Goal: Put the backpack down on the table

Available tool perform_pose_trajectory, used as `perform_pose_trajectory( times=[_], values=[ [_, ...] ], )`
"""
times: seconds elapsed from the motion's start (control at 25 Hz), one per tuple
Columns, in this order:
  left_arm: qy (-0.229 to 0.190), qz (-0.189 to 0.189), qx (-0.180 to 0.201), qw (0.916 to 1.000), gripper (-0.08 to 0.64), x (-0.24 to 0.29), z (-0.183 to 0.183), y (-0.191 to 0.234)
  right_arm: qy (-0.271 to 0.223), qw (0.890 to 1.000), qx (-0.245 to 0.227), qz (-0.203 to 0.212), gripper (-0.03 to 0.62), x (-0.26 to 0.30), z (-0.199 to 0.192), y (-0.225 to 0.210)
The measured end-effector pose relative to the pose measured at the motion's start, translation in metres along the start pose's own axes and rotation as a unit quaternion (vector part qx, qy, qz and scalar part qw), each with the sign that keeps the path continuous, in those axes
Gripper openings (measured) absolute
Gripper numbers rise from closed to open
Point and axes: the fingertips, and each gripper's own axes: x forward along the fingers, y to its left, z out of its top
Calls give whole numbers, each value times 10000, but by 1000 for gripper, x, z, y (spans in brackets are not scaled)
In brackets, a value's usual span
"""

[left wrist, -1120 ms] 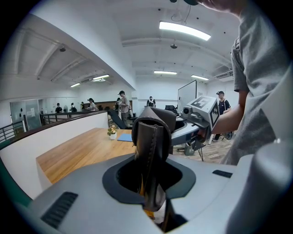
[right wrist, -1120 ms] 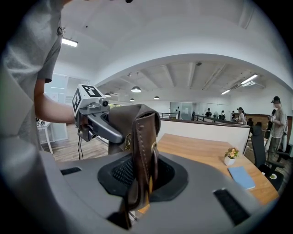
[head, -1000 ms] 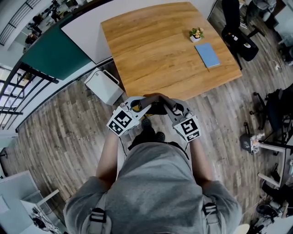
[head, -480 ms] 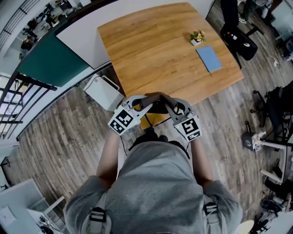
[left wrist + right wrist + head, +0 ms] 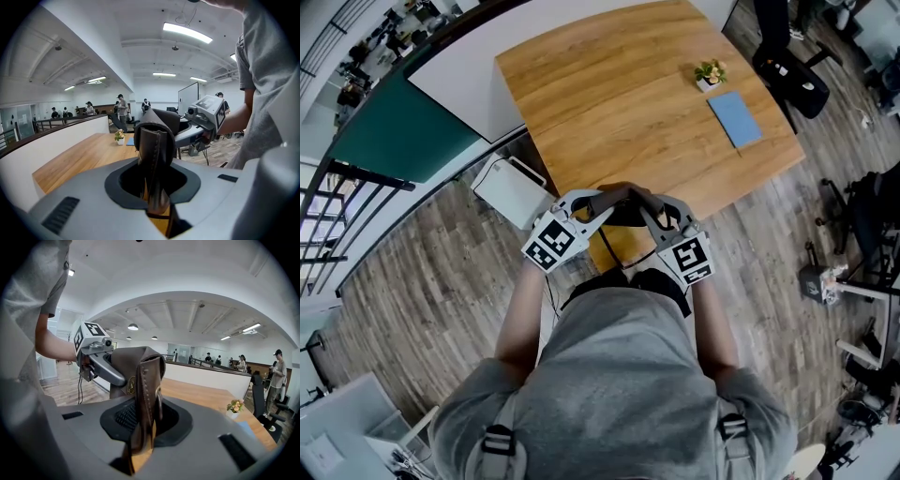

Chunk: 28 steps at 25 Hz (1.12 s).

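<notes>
1. The left gripper and the right gripper are each clamping on brown leather strapping of the backpack, with the jaws pressing it from both sides. The two are facing each other at the near edge of the table.
2. The backpack is hanging in the air from both grips at that edge and is not yet resting on the surface. Most of its body is hidden beneath the grippers.
3. Judgement: the carry is nearing its end. Clearing the edge, setting down and releasing are remaining.
4. The near and middle surface is lying bare. A potted plant and a blue notebook are sitting by the far right corner, well apart.
5. A white box is standing on the floor beside the near left corner, and an office chair is standing beyond the right edge. Neither appears to be obstructing.
</notes>
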Motion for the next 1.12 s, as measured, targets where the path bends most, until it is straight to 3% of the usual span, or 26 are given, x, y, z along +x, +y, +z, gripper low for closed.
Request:
perform_pose_trajectory(
  times=[0.52,1.12],
  values=[
    [72,112,177,9998,87,8,-4,25,-31,9999,-148,9,63,24,0,-16],
    [222,340,-164,9990,89,45,-17,69,143,9994,-61,300,63,63,-16,-56]
  ],
)
